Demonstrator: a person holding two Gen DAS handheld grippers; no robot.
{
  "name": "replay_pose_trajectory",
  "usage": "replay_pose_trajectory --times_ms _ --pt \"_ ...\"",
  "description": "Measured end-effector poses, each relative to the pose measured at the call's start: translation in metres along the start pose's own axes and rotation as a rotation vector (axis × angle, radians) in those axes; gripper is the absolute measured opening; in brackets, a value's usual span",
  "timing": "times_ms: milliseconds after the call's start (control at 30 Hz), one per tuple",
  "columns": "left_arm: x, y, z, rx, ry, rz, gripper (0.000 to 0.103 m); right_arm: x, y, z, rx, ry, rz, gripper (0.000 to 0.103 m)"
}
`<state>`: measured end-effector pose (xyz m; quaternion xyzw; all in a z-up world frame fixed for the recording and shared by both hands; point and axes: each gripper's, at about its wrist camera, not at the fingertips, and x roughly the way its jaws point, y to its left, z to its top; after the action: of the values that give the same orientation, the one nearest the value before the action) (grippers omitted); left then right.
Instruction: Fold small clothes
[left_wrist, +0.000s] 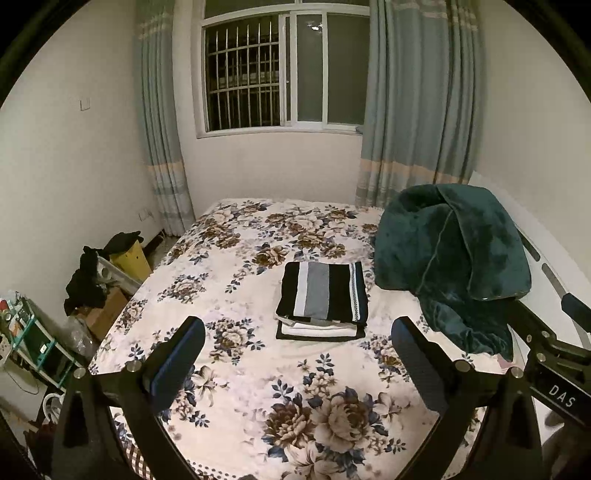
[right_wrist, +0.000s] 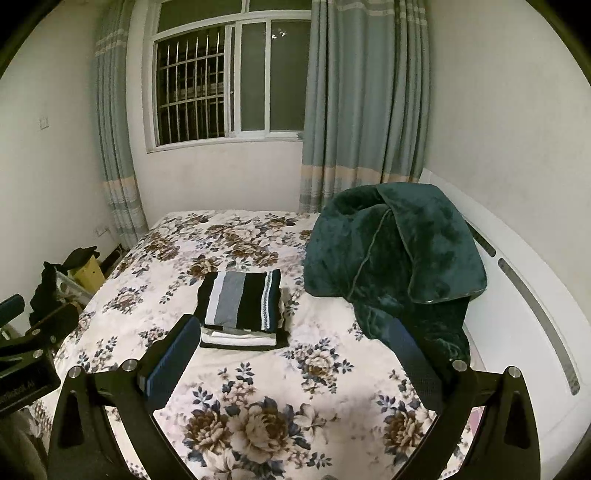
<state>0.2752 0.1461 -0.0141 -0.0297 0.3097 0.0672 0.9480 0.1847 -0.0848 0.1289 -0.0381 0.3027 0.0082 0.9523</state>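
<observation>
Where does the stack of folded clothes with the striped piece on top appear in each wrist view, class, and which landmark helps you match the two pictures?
Left wrist view: the stack of folded clothes lies just right of centre on the floral bed.
Right wrist view: the stack lies left of centre, beyond the left fingertip.
Shared landmark: the dark green blanket, heaped to the stack's right in both.

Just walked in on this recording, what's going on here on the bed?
Nobody is handling anything right now. Both the left gripper and the right gripper hover over the floral bed with jaws wide open and empty. A neat stack of folded clothes, striped piece on top, lies mid-bed. A rumpled green blanket is heaped beside it.
</observation>
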Motion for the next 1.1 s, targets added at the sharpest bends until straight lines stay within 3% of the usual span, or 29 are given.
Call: replay_pose_trajectory --times_ms 1100 --pt "-0.009 0.002 -0.001 -0.003 -0.015 0.017 0.103 0.004 -0.008 -0.001 0.016 -0.007 0.024 0.103"
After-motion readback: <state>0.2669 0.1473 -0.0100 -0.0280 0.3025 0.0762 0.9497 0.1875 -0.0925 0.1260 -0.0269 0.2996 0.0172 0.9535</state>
